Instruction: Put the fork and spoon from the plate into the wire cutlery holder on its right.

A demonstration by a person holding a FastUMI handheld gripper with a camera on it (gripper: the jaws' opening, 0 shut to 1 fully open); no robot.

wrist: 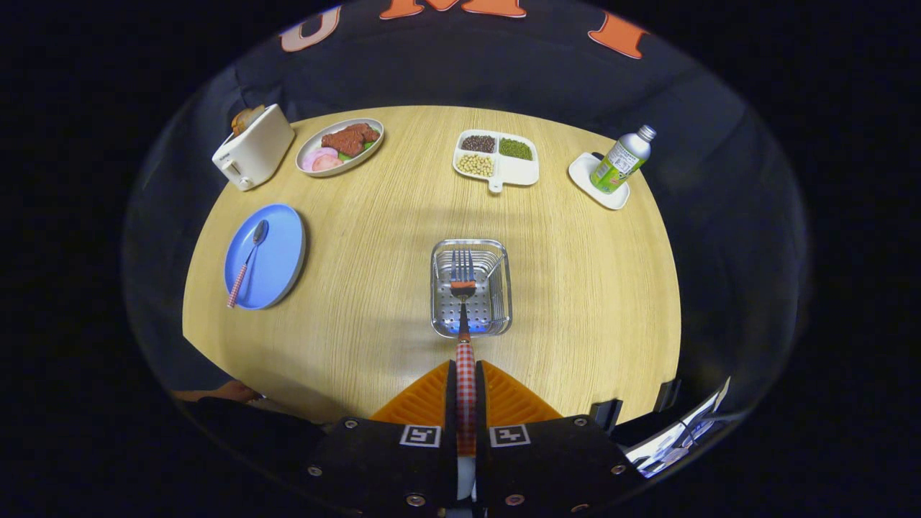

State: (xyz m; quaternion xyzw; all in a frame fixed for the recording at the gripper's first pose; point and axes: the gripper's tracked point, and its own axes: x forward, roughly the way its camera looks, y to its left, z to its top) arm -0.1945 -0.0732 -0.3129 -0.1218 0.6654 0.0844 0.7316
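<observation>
Fork over wire holder
Gripper [465,392] clamps fork [464,302] handle; tines above wire cutlery holder [471,288] ahead; spoon [248,260] on blue plate [277,270], far left.

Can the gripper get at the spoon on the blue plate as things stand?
Probably not yet. The gripper is shut on the fork, held over the wire holder. The spoon lies uncovered on the blue plate, nothing on the bare table between, so the way looks free once the fork is released.

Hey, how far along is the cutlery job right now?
Nothing is in the wire cutlery holder yet. In hand: the tool is shut on the fork by its checked handle, tines over the holder. Left: dropping it in, then fetching the spoon, which lies on the blue plate.
</observation>
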